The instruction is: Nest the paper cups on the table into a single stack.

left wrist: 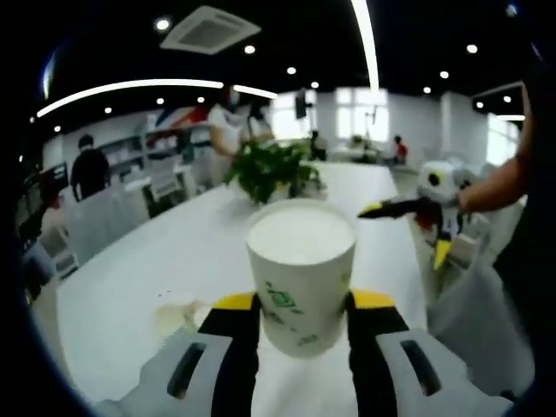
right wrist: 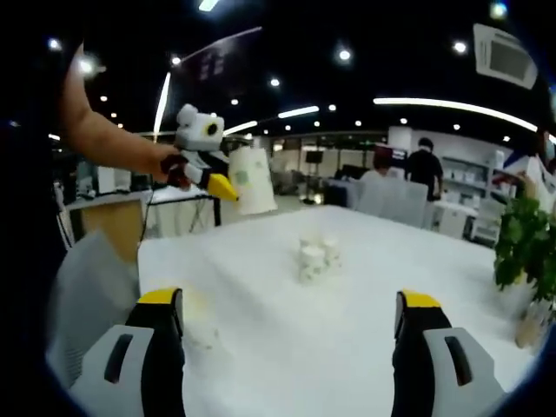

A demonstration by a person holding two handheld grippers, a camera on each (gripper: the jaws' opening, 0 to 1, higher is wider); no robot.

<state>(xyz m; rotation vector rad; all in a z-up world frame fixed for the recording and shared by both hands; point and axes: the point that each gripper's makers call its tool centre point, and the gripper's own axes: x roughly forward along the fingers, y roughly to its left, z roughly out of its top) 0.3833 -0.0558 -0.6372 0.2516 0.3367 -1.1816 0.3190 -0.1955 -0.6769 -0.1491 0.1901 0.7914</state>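
My left gripper [left wrist: 301,306] is shut on a white paper cup [left wrist: 301,276] with green print, held upright above the white table [left wrist: 165,261]. The same cup [right wrist: 252,180] and the left gripper [right wrist: 228,184] appear at the upper left of the right gripper view, lifted above the table's far corner. A small cluster of paper cups [right wrist: 317,252] stands on the table's middle, well ahead of my right gripper [right wrist: 291,306], which is open with nothing between its jaws. The right gripper [left wrist: 415,228] also shows at the right of the left gripper view, held by a hand.
A potted green plant [left wrist: 269,169] stands on the table, also seen at the right edge [right wrist: 526,248]. A faint stain [left wrist: 178,314] marks the table near me. Chairs [left wrist: 95,221] line the table sides, and people stand in the background.
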